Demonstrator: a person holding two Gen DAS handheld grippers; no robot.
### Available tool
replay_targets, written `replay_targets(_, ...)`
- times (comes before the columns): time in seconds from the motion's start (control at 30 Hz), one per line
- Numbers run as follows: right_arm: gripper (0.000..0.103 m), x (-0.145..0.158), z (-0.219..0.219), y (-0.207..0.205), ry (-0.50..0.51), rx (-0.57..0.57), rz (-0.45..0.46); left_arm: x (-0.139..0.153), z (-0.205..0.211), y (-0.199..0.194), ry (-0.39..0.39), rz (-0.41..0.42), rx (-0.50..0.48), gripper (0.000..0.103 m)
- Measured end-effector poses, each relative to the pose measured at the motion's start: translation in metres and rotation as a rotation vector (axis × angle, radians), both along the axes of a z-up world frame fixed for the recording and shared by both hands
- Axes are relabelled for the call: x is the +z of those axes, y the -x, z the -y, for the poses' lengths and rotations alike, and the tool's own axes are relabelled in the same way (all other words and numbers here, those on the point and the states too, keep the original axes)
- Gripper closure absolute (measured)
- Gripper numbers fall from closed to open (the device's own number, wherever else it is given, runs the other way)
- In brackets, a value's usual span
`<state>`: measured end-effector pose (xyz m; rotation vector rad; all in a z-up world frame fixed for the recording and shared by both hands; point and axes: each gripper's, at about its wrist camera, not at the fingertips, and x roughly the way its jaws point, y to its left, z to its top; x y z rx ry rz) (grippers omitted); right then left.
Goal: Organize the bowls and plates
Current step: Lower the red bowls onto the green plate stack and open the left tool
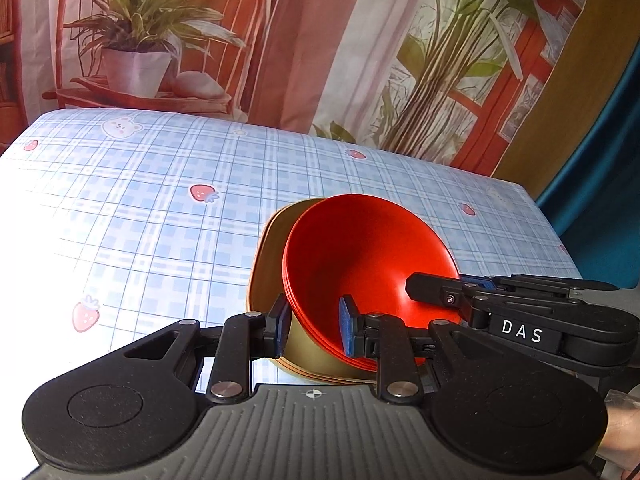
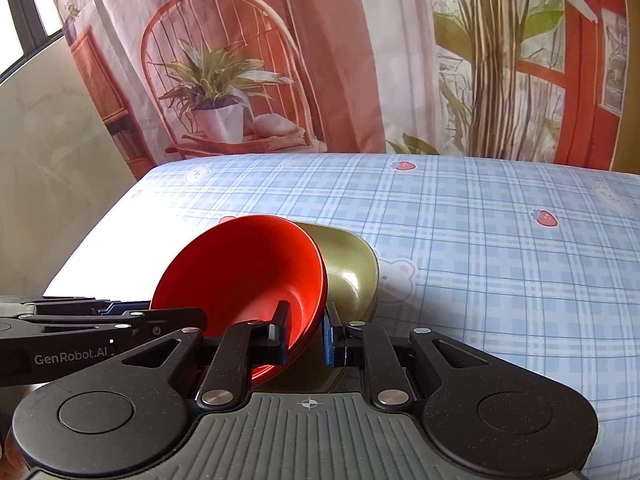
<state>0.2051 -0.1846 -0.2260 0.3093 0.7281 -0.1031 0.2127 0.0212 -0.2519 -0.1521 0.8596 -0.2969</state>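
Red bowls [image 1: 360, 264] nested in olive bowls [image 1: 272, 280], tilted; both grippers' jaws clamp the stacked rims

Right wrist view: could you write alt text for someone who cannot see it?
A hand-held gripper pinches the rims of stacked red bowls nested in an olive-green bowl, tilted above a blue plaid tablecloth. A second hand-held gripper reaches in from the left.

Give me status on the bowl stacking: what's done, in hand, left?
Done: red bowls are nested in the olive dishes. In hand: the left gripper and right gripper each clamp the stack's near rim, and it is tilted. Left: setting it flat on the checked tablecloth. No other dishes are in view.
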Motion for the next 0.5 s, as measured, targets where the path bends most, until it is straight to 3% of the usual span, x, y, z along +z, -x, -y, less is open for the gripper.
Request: replay_targets(0.5,0.087,0.0025,-0.0040,-0.0010,0.024,0.001,-0.002,-0.0028,-0.0001,-0.0015,-0.004,-0.002,0.003,0.077)
